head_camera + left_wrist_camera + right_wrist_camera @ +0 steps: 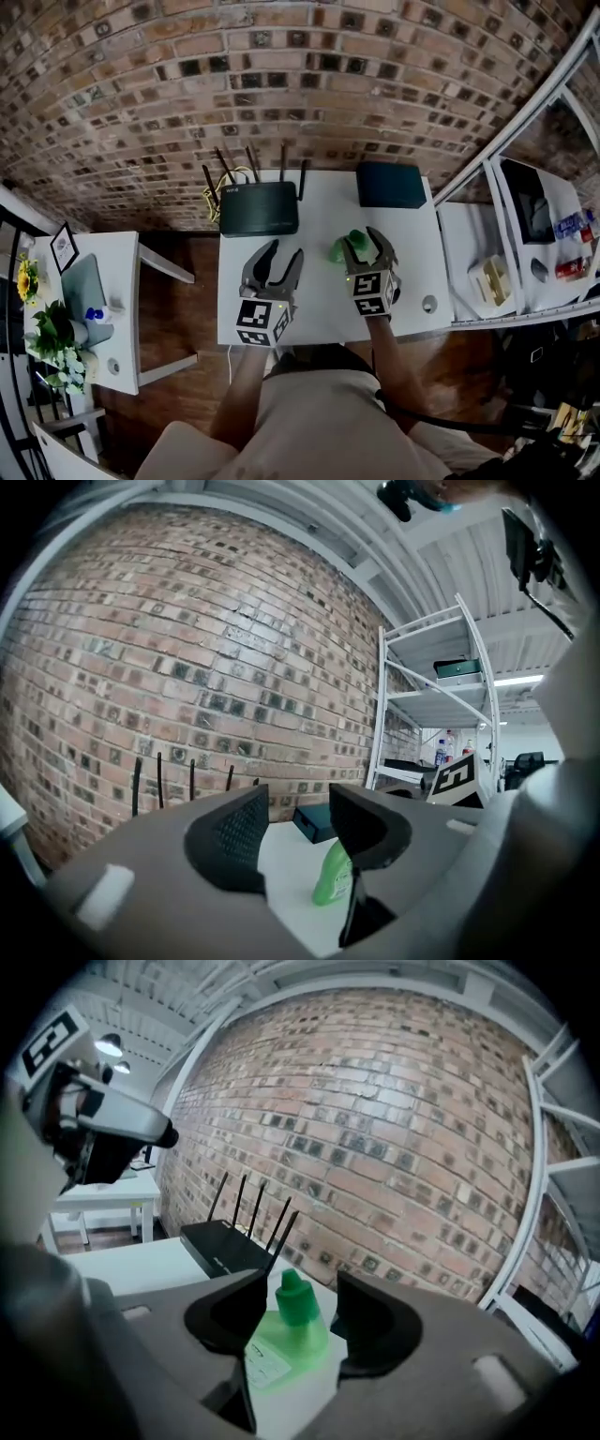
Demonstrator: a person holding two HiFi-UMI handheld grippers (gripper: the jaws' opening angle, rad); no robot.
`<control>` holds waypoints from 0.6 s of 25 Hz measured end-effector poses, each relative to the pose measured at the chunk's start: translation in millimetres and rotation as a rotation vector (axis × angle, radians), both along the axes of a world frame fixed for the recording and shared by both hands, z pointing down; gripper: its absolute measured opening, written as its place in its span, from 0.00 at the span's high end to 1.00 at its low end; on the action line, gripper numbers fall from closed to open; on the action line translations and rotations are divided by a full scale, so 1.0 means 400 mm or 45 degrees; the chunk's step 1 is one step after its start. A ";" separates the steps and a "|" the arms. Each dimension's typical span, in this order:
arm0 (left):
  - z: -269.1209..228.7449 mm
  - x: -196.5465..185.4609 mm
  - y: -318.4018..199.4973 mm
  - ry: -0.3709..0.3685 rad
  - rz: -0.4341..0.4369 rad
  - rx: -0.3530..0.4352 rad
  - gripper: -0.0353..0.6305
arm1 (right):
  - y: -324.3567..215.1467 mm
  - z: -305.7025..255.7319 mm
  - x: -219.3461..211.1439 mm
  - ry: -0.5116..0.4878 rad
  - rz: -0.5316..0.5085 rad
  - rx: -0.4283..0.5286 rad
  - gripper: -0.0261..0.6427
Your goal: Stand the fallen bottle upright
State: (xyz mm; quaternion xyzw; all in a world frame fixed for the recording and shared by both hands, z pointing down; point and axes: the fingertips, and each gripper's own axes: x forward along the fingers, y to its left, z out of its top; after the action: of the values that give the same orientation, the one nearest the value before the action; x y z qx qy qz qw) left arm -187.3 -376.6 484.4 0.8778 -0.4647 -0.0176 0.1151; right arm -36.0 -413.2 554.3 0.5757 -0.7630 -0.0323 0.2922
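Head view: bottle (338, 249) stands on the white desk (323, 192), centre-right, in front of the router (259, 210) and the dark box (390, 185). Right gripper (364, 242) sits right at it, pointing down at the desk. I judge it's placed there to catch a wobble. Left gripper (284, 251) is alongside, clear of the bottle, fingers apart and empty. I read it as parked out of the way.

Left gripper view: left gripper (298, 832) shows a narrow gap with nothing in it. The bottle (332, 878) is beyond the right-hand finger, base on the desk, cap hidden behind that finger. The level aim gives me a side check, and the body looks vertical.

Right gripper view: right gripper (302, 1312) is parted to a moderate gap. The bottle (298, 1340) is framed between the fingers, cap up, label facing me. I see a gap on its right side; on the left the finger overlaps it, so I can't rule out contact there. I don't read a squeeze.

My call: it stands on its own base, so the task looks done. Back straight out, no sideways sweep, or a fingertip tips it.
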 end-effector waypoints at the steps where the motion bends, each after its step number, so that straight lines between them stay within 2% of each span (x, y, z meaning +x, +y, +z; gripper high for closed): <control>1: -0.005 0.001 0.012 -0.007 -0.008 0.011 0.61 | 0.021 -0.015 0.001 -0.045 -0.005 0.016 0.64; 6: -0.025 0.033 0.081 -0.031 -0.049 0.040 0.61 | 0.120 -0.075 0.031 -0.317 -0.026 0.077 0.63; 7: -0.030 0.047 0.101 -0.039 -0.057 0.049 0.61 | 0.137 -0.082 0.048 -0.338 -0.021 0.101 0.49; 8: -0.036 0.062 0.120 -0.046 -0.069 0.058 0.61 | 0.153 -0.088 0.063 -0.344 -0.024 0.125 0.30; 10: -0.048 0.093 0.156 -0.062 -0.119 0.075 0.61 | 0.190 -0.109 0.092 -0.359 -0.060 0.164 0.28; 15: -0.088 0.189 0.336 -0.156 -0.380 0.180 0.61 | 0.361 -0.158 0.226 -0.368 -0.059 0.235 0.28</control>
State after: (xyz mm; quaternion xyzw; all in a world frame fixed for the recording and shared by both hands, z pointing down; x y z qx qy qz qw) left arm -111.7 -242.0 449.0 0.8043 -0.5937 -0.0137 0.0205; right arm 54.6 -268.9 491.2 0.5809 -0.8039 -0.0260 0.1246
